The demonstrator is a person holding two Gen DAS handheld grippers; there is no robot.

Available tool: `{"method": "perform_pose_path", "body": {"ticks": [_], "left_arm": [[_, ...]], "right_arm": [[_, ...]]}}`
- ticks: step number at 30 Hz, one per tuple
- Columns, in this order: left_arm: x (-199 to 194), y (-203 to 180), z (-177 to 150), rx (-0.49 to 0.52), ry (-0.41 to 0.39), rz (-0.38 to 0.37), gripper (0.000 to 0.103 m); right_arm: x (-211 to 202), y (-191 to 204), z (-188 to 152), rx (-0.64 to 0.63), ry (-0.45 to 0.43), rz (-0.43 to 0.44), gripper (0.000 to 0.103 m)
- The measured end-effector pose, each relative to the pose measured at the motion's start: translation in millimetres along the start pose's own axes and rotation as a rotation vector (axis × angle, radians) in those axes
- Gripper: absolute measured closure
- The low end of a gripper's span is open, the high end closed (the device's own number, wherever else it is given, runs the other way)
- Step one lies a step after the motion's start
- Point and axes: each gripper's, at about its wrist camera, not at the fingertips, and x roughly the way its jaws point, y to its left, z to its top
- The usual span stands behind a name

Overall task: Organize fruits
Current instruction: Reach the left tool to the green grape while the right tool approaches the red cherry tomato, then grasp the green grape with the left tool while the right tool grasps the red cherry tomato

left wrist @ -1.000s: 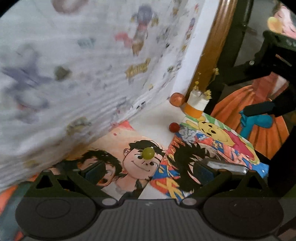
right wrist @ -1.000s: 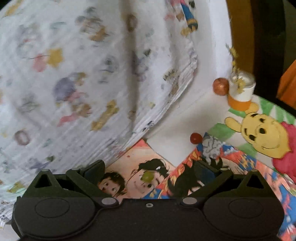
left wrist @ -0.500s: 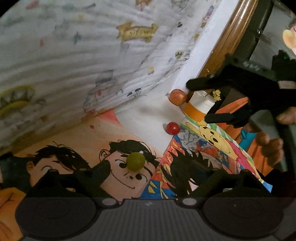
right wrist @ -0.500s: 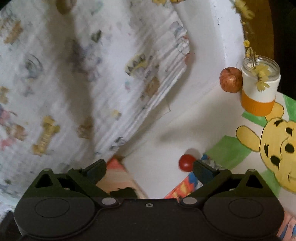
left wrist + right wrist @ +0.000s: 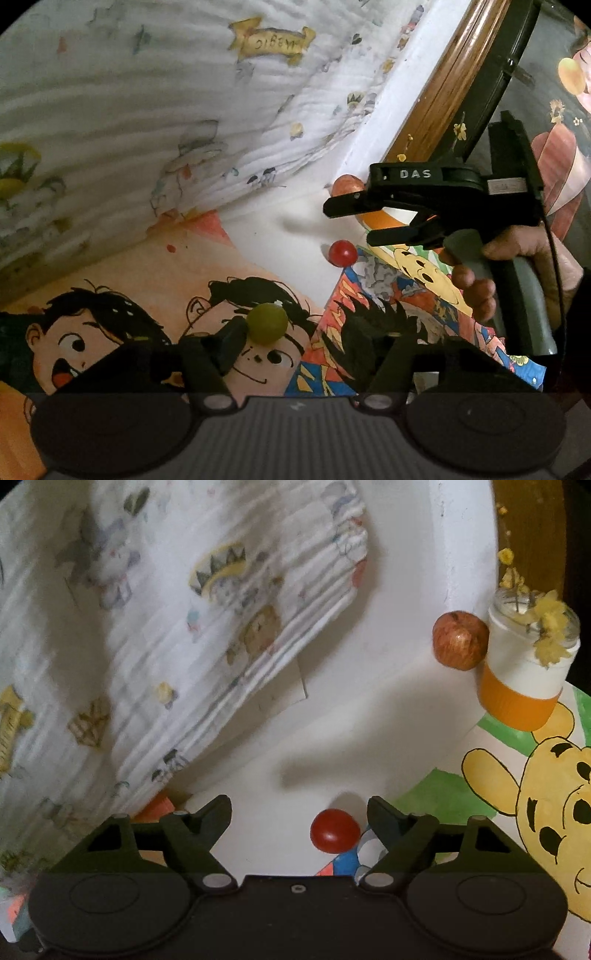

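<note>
Left gripper closing around green grape on cartoon drawing, left pad touching, not yet clamped, right gripper closing, red cherry tomato between jaws untouched, apple beside flower jar.

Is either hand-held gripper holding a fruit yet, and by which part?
No. The left hand-held gripper is closing around the green grape, one finger at its side; the right hand-held gripper is closing around the red cherry tomato without touching.
</note>
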Motion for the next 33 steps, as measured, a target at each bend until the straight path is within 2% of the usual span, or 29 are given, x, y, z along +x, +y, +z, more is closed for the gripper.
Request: {"method": "perform_pose_path", "body": {"ticks": [10,17,22,24,29,33], "left_arm": [[2,2,0,-0.01,-0.003,0.014,0.046],[0,4,0,-0.024,-0.006,0.027,0.052],[0,6,0,-0.031,-0.007,0.031,0.054],[0,7,0,-0.036,-0.008,0.031,0.056],[0,8,0,-0.045,-0.011,0.033,0.059],[-1,9,0,-0.053,-0.012,0.036,0.062]], "right_arm": [[19,-2,-7,-0.026,0.023,-0.024,0.032],[18,-5,-12,-0.038,0.014,-0.052,0.048],[16,-5,-15,-0.053,0.021,-0.062,0.053],[17,-6,-18,-0.055,0.031,-0.06,0.062],[17,-5,-21,-0.068,0.033,-0.06,0.068],[16,-4,-22,-0.073,0.037,-0.058,0.068]]}}
